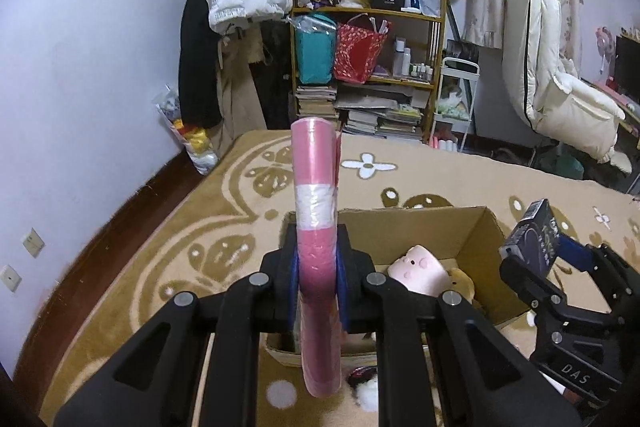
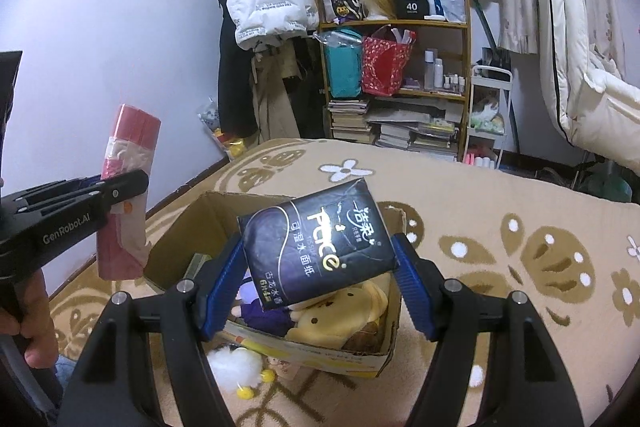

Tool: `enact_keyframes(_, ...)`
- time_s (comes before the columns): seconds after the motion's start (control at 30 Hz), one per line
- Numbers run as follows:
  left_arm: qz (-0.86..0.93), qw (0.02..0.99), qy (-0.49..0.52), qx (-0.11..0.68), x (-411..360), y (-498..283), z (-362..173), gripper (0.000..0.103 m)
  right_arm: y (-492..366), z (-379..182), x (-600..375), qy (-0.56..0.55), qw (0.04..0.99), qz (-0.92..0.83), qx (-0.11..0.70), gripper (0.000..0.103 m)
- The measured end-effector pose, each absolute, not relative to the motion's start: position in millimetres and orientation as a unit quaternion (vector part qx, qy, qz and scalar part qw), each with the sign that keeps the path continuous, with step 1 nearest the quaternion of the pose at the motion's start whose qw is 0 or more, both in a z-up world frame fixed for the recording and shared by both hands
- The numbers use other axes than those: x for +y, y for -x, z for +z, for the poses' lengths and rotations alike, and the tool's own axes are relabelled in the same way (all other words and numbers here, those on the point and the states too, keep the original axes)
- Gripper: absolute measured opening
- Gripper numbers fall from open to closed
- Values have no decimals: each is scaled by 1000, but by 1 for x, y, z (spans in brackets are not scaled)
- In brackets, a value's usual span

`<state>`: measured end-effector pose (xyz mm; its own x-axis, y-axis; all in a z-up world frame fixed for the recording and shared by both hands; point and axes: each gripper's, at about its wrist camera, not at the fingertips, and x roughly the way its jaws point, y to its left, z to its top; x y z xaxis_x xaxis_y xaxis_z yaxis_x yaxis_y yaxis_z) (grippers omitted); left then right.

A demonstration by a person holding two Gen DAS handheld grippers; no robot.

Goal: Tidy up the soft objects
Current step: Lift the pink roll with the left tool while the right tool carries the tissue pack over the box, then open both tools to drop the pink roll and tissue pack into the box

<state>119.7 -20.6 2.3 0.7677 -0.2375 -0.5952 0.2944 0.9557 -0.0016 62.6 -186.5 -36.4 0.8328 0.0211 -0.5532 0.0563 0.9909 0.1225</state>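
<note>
Holding a dark tissue pack (image 2: 318, 241) in my right gripper (image 2: 320, 267), I have it tilted just above the open cardboard box (image 2: 180, 239) on the patterned rug (image 2: 500, 195); the blue pads press its two sides. My left gripper (image 1: 318, 269) is clamped tight on a pink roll of plastic bags (image 1: 316, 195) with a pale band round its middle, standing upright over the box's left edge.

I judge this the carry-in step: both items are poised over the box and neither is let go. Next I would lower the tissue pack onto the yellow bear plush (image 2: 340, 311) and purple plush (image 2: 264, 315) already inside, open the jaws, then bring the roll over a free corner beside the pink pig plush (image 1: 420, 269).

How much room is left in the box I cannot tell, as the pack covers most of it. A white fluffy toy (image 2: 234, 367) lies on the rug in front, partly cut off by my fingers. The roll's lower end sits behind the linkage.
</note>
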Motion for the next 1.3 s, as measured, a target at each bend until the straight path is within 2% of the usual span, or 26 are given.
enact_keyframes(0.77,-193,930,-10,311,-33,-129,-15,14,-79,-67,-195,-78,940,-12,331,75)
enact_keyframes(0.97,-167,930,-35,325,-40,-135,-22,20,-81,-72,-197,-79,938,-14,336,76)
enact_keyframes(1.07,-152,936,-43,314,-37,-133,-19,31,-82,-75,-198,-80,937,-14,341,76)
enact_keyframes(1.13,-141,940,-49,307,-35,-130,-16,63,-83,-76,-199,-81,936,-14,341,76)
enact_keyframes(1.17,-129,944,-49,298,-32,-129,-14,69,-83,-76,-200,-81,936,-14,342,76)
enact_keyframes(1.3,-118,945,-40,303,-24,-130,-9,76,-84,-76,-202,-87,934,-16,345,77)
